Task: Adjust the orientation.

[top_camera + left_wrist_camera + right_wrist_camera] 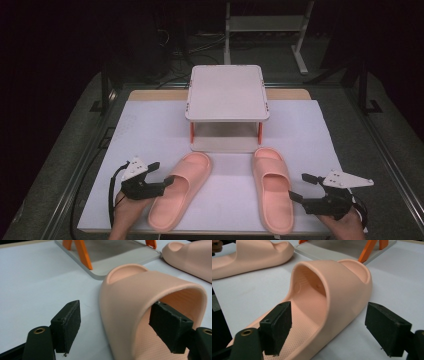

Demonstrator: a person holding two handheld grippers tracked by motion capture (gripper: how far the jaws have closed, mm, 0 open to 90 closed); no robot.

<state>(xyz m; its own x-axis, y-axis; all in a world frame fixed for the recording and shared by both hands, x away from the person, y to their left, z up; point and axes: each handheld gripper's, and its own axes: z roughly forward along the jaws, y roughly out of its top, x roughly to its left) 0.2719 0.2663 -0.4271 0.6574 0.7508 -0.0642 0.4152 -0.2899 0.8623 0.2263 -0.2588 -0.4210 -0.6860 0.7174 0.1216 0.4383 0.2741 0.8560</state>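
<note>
Straddling each slipper's outer strap wall, both tongs gape wide, gripping nothing. Left tongs (161,176) at left slipper (181,190), right tongs (303,187) at right slipper (272,187); slippers' long axes run near edge to rack (227,92).

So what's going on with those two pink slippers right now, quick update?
Both grippers open: left gripper straddles left slipper's strap wall, right gripper straddles right slipper's side. Slippers flat on table. Small shelf rack stands beyond, nothing between.
</note>
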